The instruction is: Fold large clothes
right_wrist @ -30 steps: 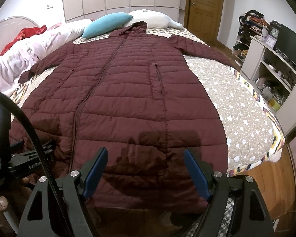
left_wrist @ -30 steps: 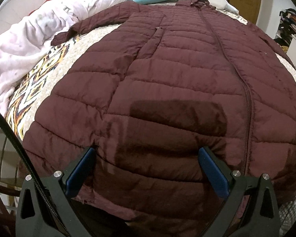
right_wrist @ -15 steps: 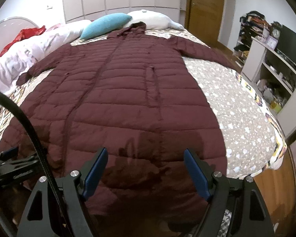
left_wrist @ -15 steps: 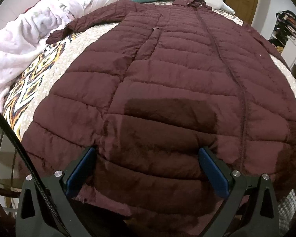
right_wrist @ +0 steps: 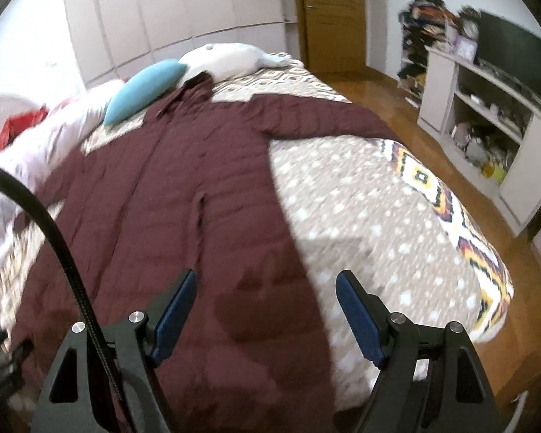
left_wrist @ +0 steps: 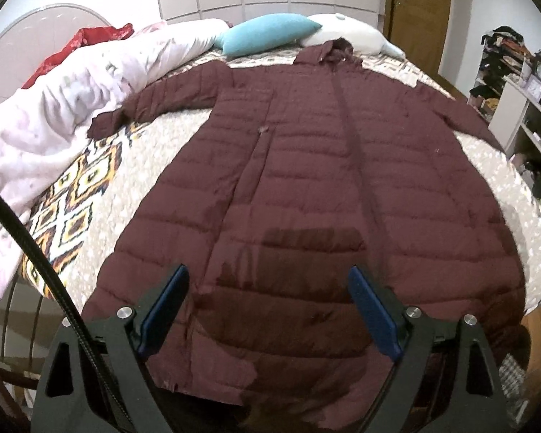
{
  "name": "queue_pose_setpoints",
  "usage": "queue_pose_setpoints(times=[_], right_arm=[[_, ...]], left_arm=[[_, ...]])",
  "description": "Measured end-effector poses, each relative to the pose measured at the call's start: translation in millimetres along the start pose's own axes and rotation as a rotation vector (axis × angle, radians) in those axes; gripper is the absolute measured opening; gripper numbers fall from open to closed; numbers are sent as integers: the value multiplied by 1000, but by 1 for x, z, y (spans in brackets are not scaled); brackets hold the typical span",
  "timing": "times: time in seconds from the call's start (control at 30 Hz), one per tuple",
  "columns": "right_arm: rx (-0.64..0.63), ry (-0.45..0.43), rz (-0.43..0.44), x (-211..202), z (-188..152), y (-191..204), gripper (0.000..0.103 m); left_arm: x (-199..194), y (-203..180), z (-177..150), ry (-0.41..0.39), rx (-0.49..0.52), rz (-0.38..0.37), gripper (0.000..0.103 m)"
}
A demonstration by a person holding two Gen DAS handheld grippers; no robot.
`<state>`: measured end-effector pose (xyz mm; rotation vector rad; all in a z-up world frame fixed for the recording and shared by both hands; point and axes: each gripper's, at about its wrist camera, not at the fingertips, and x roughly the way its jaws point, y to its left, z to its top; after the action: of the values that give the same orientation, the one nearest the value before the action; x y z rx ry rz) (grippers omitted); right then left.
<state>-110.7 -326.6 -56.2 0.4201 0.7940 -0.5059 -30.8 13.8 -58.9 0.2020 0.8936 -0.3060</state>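
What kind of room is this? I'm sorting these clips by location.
A bedroom, most likely: a maroon puffer coat lies spread on a bed with a blue pillow, and wardrobe doors line the far wall.

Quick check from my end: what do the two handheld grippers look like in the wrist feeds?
Both match. The left gripper and right gripper each have black angular finger frames with triangular cut-outs, silver round bolt heads and flat blue pads. A black ribbed cable arcs along each one's left side. No markings, hands or sleeves are visible.
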Motion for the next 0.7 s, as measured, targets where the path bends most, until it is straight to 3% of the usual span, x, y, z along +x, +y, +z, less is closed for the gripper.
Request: queue_pose_setpoints(times=[0.2, 0.3, 0.47, 0.7], right_arm=[[161, -33, -16, 42, 57, -77, 81], [275, 2, 75, 78, 85, -120, 76], [609, 51, 268, 147, 112, -201, 59], [847, 38, 342, 224, 147, -251, 56]], left_arm=[[10, -15, 14, -7, 20, -21, 90], [17, -22, 20, -6, 27, -48, 90], [17, -33, 30, -31, 51, -72, 90], [28, -45, 50, -41, 72, -75, 90]])
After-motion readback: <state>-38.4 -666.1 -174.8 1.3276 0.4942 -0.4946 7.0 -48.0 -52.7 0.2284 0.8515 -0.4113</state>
